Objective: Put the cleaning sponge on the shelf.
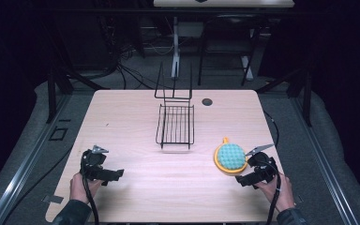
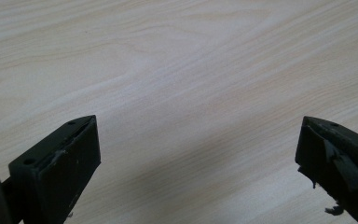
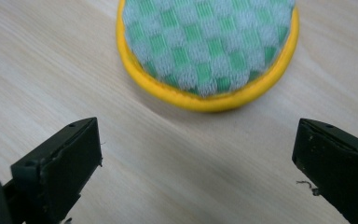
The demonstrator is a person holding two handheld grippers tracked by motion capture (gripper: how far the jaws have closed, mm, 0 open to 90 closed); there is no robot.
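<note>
— What is that round thing near the right claw?

— A round pad with a yellow rim and a raised top in a green and pale checked cloth, fuzzy like towelling. A small yellow loop sticks out of its far edge. It lies flat on the table, at the right front, just beyond the right claw, whose jaws stand wide apart and hold nothing.

— And in the right gripper view?

— There the pad sits just ahead of the spread jaws, apart from them. Its top is cut off by the picture's edge, so the loop is out of sight.

— The left claw?

— Released too, jaws wide, over bare wood at the left front, well apart from the pad.

— Anything else on the table?

— A black wire rack in the middle, its back part upright, and a small dark round spot behind it that I cannot make out.

— The surroundings?

— Pale wood grain on the table; the room is dark, with cables and table legs on a grey floor.
</note>
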